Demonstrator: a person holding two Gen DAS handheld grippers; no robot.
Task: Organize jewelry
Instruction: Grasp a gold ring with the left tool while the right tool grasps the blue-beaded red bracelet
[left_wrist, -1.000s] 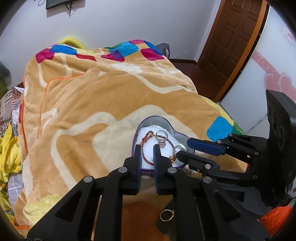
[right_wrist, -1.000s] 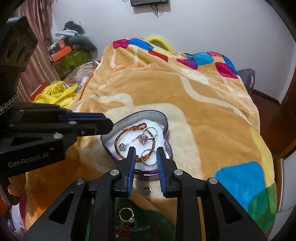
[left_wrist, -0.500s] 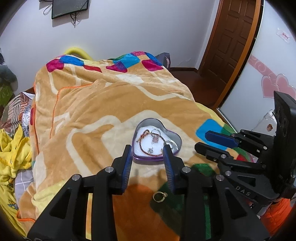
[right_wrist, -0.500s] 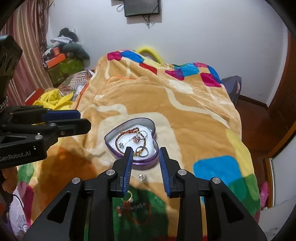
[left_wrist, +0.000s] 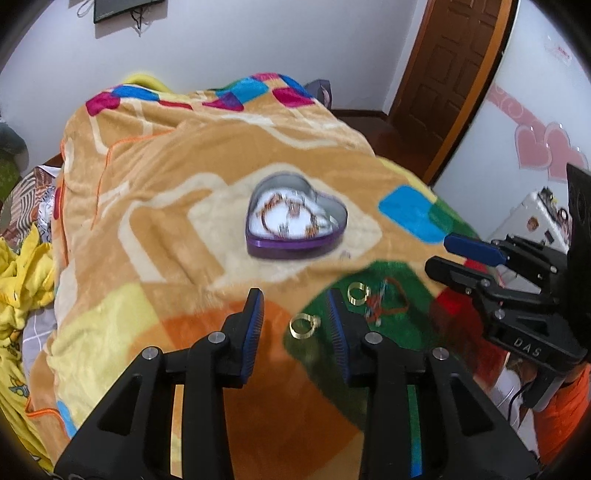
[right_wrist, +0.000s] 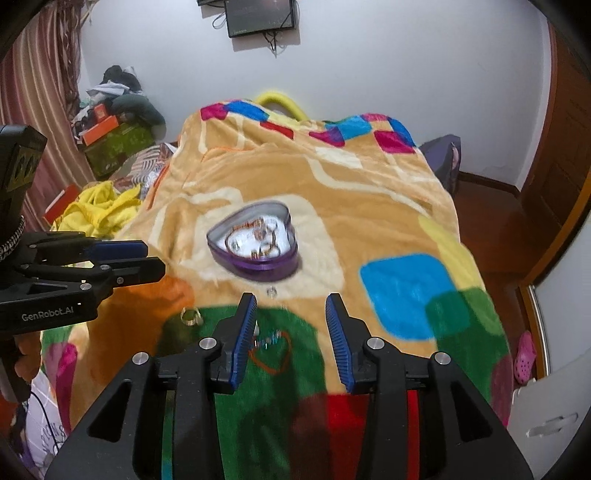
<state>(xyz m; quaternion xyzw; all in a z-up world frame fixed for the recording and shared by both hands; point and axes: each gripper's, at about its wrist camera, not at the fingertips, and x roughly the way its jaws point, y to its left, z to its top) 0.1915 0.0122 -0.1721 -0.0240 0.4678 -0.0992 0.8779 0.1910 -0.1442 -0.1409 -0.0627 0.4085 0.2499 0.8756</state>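
Note:
A purple heart-shaped tin lies on the blanket and holds a red-brown cord bracelet and several rings on white padding. Nearer me, on the green patch, lie a gold ring, a second gold ring, a red cord bracelet and a small silver ring. My left gripper is open above the first gold ring, holding nothing. My right gripper hovers over the red bracelet; its jaws are opening with nothing gripped between them.
The patterned orange blanket covers the whole bed. Yellow cloth is heaped at the left edge. A brown door stands at the back right, boxes and clothes at the back left. A white cabinet is beside the bed.
Both grippers have drawn back from the tin toward me and their jaws have spread wider. The loose rings and red bracelet on the green patch have come into view.

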